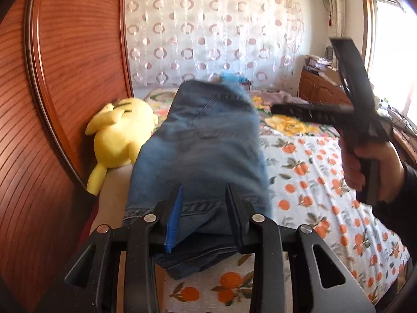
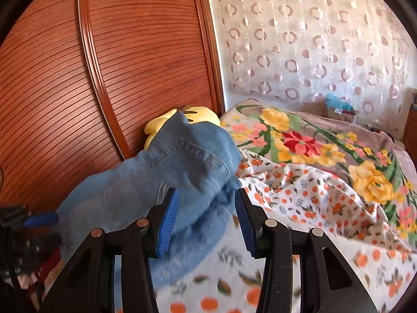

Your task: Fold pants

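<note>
The blue denim pants (image 1: 203, 140) hang stretched between both grippers above the bed. My left gripper (image 1: 206, 187) is shut on a hemmed edge, with folded layers bunched between its pads. In the right wrist view the pants (image 2: 156, 177) fill the gap of my right gripper (image 2: 206, 191), which is shut on their other end. The far end is blurred. A hand (image 1: 370, 164) holds the right gripper (image 1: 273, 108) at the right edge of the denim. The left gripper's blue pad (image 2: 41, 219) shows at the far left.
A yellow plush toy (image 1: 117, 135) lies against the red-brown slatted wardrobe door (image 1: 65, 78) on the left. The bed has an orange-print sheet (image 1: 312, 182) and a floral blanket (image 2: 312, 140) farther back. A wooden cabinet (image 1: 320, 88) stands by the window.
</note>
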`<state>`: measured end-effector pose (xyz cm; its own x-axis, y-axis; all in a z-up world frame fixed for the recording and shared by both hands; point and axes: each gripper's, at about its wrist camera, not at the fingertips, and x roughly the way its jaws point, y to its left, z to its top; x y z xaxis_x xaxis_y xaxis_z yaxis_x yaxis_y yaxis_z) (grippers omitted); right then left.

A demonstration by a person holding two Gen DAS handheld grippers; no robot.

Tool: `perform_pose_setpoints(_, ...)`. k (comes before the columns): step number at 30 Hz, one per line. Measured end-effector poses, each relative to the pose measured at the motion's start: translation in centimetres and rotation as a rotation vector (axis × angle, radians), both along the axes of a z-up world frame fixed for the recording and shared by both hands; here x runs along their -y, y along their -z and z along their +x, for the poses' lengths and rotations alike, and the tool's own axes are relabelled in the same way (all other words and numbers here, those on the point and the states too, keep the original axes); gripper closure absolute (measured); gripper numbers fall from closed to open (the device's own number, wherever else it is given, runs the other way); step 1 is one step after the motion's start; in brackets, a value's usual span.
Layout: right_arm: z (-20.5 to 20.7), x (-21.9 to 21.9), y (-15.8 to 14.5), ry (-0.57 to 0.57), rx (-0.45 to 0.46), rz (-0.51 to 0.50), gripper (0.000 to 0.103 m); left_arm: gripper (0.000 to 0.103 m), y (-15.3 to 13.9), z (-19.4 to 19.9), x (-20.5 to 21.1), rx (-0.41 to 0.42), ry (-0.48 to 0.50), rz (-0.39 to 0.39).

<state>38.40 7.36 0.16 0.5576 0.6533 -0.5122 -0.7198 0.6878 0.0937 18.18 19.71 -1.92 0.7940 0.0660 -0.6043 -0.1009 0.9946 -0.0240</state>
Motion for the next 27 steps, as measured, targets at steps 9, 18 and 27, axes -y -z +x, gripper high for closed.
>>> perform_pose_setpoints(9,-7.5,9.3,-1.1,0.071,0.041,-0.002,0.056,0.047,-1.6,0.2,6.0,0.07,0.064,0.0)
perform_pose_setpoints(18,-13.3,16.8,-1.7,0.178,0.048,-0.025,0.055,0.016,-1.6,1.3,12.1,0.086,0.125,-0.005)
perform_pose_setpoints(27,-16.9,21.1,-1.9,0.271,0.043,-0.033,0.038,0.016,-1.8,1.5,16.7,0.091,0.193,-0.006)
